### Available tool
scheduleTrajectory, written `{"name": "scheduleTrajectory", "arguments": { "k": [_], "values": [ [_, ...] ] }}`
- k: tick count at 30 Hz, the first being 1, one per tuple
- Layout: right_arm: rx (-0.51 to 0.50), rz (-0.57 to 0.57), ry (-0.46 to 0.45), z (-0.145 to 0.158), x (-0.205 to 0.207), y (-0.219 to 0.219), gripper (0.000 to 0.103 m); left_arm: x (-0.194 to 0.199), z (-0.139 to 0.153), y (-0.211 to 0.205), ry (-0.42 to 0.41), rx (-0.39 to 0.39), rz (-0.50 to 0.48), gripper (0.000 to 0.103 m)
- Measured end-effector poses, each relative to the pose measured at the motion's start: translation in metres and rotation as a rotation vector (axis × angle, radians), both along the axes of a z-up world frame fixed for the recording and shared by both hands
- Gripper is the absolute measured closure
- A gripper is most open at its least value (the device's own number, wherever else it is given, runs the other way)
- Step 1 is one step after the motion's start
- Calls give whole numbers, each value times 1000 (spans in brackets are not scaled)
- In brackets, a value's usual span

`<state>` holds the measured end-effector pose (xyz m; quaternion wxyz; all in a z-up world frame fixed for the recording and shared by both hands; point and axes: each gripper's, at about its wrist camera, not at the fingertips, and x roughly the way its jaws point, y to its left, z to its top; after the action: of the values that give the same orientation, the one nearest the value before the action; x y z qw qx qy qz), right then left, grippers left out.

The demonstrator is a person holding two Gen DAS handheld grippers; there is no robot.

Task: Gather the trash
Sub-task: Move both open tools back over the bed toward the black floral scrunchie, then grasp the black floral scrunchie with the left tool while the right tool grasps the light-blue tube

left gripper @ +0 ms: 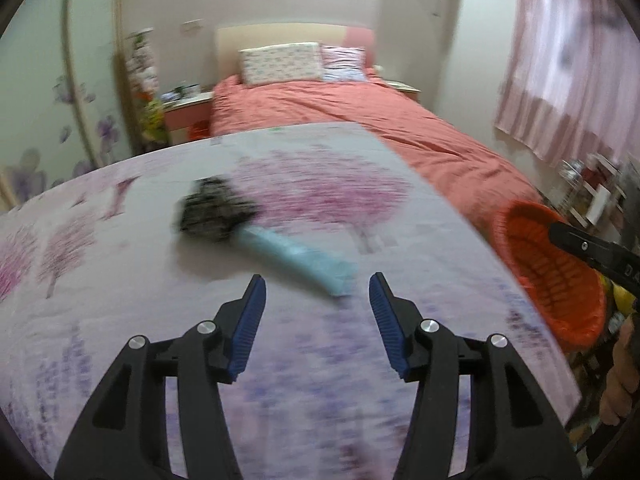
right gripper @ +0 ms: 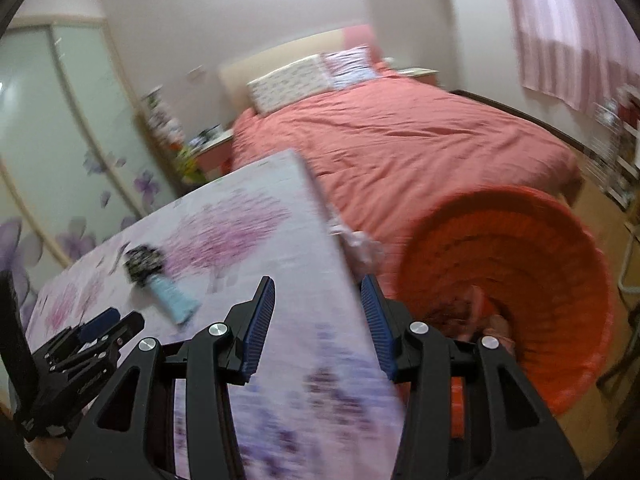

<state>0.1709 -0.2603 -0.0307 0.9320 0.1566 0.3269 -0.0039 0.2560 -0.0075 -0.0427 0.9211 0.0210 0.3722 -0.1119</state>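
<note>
A light blue tube-like wrapper (left gripper: pixel 296 261) and a black crumpled piece of trash (left gripper: pixel 214 210) lie on the floral-cloth table (left gripper: pixel 120 320). My left gripper (left gripper: pixel 317 292) is open and empty, just short of the blue wrapper's near end. Both pieces also show in the right wrist view: the wrapper (right gripper: pixel 174 298) and the black trash (right gripper: pixel 144 264). My right gripper (right gripper: pixel 318 294) is open and empty over the table's right edge, beside an orange basket (right gripper: pixel 520 280). A white crumpled bit (right gripper: pixel 362 246) is at the table edge by the basket. The basket also shows in the left wrist view (left gripper: pixel 552 276).
A bed with a coral cover (left gripper: pixel 360 120) stands behind the table. A wardrobe with flower-print glass doors (right gripper: pixel 60 140) is at the left. A bedside cabinet (left gripper: pixel 188 114) and pink curtains (left gripper: pixel 568 60) are further back. Shelves with clutter (left gripper: pixel 592 188) stand at the right.
</note>
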Motion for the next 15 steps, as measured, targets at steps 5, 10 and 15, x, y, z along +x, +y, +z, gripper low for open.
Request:
{"name": "scheduleTrajectory", "arguments": {
  "k": [5,10,15],
  "values": [
    [-48,146,22,-3,28,65,57,5,-3,61,10,2,111,49],
    [-87,263,66,-13,60,116,57,7,-4,115,13,-10,194,49],
    [-148,326,114,-24,89,147,53,9,-5,143,20,-23,241,47]
  ]
}}
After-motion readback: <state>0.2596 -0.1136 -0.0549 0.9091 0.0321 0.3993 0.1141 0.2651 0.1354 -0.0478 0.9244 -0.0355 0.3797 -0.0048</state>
